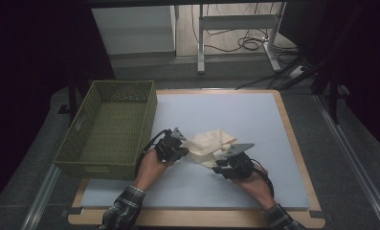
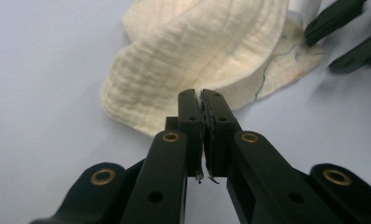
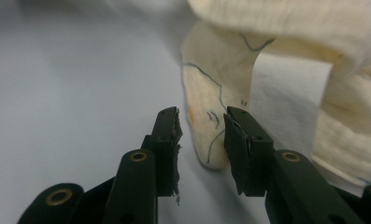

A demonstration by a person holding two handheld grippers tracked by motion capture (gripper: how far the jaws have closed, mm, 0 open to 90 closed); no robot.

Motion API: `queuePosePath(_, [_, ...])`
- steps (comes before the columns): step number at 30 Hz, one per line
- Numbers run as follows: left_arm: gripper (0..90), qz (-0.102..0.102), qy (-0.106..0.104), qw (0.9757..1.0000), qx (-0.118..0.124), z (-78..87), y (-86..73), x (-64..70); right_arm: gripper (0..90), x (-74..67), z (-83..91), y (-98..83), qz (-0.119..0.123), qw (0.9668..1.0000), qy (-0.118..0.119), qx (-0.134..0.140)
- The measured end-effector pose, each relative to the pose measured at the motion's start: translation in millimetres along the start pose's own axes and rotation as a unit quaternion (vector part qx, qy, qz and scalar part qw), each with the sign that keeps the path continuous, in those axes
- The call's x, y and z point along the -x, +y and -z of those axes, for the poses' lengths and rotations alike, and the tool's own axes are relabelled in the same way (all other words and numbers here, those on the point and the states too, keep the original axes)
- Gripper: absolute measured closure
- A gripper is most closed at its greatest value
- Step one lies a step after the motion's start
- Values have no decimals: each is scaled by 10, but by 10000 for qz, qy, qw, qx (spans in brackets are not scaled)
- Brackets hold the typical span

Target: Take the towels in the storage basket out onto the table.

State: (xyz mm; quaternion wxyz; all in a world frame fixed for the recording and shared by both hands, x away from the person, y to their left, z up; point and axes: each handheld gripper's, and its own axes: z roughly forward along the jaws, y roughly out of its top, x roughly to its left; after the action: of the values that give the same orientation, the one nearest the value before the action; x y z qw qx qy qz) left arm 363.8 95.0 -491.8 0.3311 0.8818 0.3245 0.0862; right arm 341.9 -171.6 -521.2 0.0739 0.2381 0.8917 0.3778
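A cream, crinkled cloth [image 1: 209,143] lies bunched on the light blue mat [image 1: 235,112]. My left gripper [image 1: 184,148] sits at the cloth's left edge. In the left gripper view its jaws [image 2: 202,95] are pressed together, with the cloth's [image 2: 206,51] hem pinched at their tips. My right gripper [image 1: 217,166] is at the cloth's near right corner. In the right gripper view it [image 3: 202,119] stands open, a gap between the pads, and a flat corner of the cloth [image 3: 211,98] with dark stitching lies between them. The right gripper's fingers [image 2: 335,18] also show beyond the cloth in the left gripper view.
A green woven basket [image 1: 96,170] stands on the left side of the table, close to my left hand. The mat lies on a wooden board [image 1: 293,134] whose rim shows at the right and front. Desk legs and cables [image 1: 247,43] are on the floor beyond.
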Motion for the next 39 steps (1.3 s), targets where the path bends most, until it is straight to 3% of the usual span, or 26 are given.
queuePosePath(2, [871, 20, 5, 10000, 21, 2, 4, -6, 660, 1, -33, -3, 26, 10000, -31, -78])
queuePosePath(3, [871, 26, 23, 10000, 43, -4, 15, -8, 770, -4, -60, -22, 119, 9997, -206, -21])
queuePosePath(4, [871, 26, 23, 10000, 43, -4, 15, -8, 770, -4, -60, -22, 119, 9997, -206, -21])
queuePosePath(5, [871, 51, 63, 9999, 63, -5, 28, -11, 870, -10, -39, -27, 161, 9993, -329, -50])
queuePosePath(10, [869, 171, 135, 9994, 264, 42, 55, -7, 882, -41, 62, -53, 252, 9990, -339, -177])
queuePosePath(14, [864, 205, 252, 9990, 303, 84, 79, 41, 882, -54, 383, -169, 105, 9996, -270, 12])
queuePosePath(21, [859, 319, 449, 9979, 334, 130, 23, 137, 882, -48, 714, -417, -13, 9992, -387, 18])
queuePosePath(25, [862, 464, 442, 9975, 297, 141, -127, 242, 882, 0, 919, -650, -221, 9987, -451, 58])
queuePosePath(28, [864, 516, 427, 9973, 297, 168, -207, 278, 881, 10, 981, -725, -282, 9985, -473, 47])
queuePosePath(30, [873, 676, 356, 9967, 274, 224, -364, 318, 881, 15, 1068, -808, -365, 9981, -490, 78])
queuePosePath(32, [874, 740, 344, 9964, 223, 237, -424, 327, 881, 15, 1089, -831, -398, 9980, -480, 86])
queuePosePath(33, [874, 931, 300, 9950, 190, 249, -556, 339, 880, 20, 1103, -886, -455, 9980, -436, 86])
queuePosePath(34, [873, 931, 300, 9950, 190, 249, -556, 339, 880, 20, 1103, -886, -455, 9980, -436, 86])
queuePosePath(35, [869, 1028, 252, 9944, 13, 203, -680, 338, 876, 24, 1073, -934, -516, 9980, -364, 54])
queuePosePath(36, [848, 1028, 252, 9944, 13, 203, -680, 338, 873, 24, 1047, -956, -540, 9980, -331, 30])
queuePosePath(37, [793, 1041, 256, 9941, -138, 149, -768, 331, 867, 21, 1027, -970, -552, 9980, -316, 8])
queuePosePath(38, [739, 1041, 256, 9941, -138, 149, -768, 331, 867, 21, 1027, -970, -552, 9980, -316, 8])
queuePosePath(39, [739, 1114, 237, 9935, -12, 164, -785, 313, 854, 20, 1022, -973, -560, 9980, -290, 30])
